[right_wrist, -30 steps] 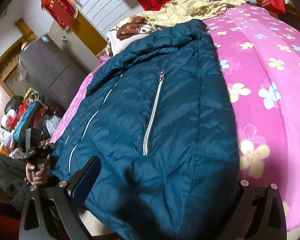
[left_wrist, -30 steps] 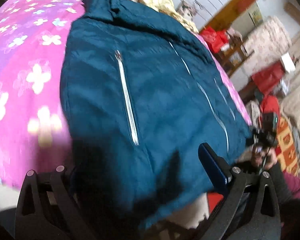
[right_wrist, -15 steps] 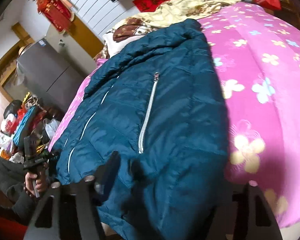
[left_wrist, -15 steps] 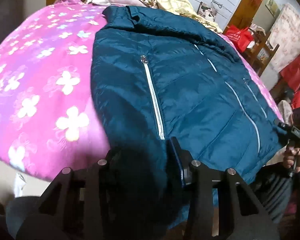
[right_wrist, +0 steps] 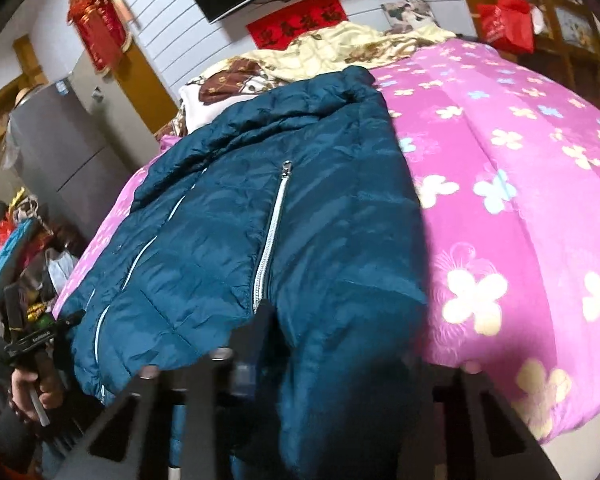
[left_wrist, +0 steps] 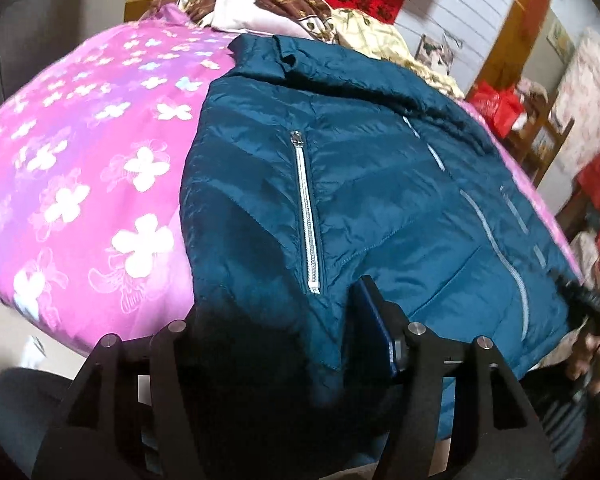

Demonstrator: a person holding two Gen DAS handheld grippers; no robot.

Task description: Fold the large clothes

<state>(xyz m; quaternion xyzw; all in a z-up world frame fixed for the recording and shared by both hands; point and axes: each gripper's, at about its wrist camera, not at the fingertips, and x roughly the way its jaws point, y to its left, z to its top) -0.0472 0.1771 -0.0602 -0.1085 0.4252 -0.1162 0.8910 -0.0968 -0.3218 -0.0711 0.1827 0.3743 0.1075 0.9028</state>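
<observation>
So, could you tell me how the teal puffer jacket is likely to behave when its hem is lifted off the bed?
The teal puffer jacket would probably sag and drape, since its quilted panels already wrinkle over the pink floral quilt. Its glossy shell looks slippery, so it may slide on itself. It seems light for its bulk, judging by the puffy quilting.

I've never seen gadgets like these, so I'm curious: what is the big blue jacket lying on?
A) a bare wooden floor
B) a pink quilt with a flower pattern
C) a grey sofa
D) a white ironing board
B: the teal jacket is spread over a pink flowered quilt, seen in both wrist views, with the left gripper and the right gripper at its near hem.
</observation>
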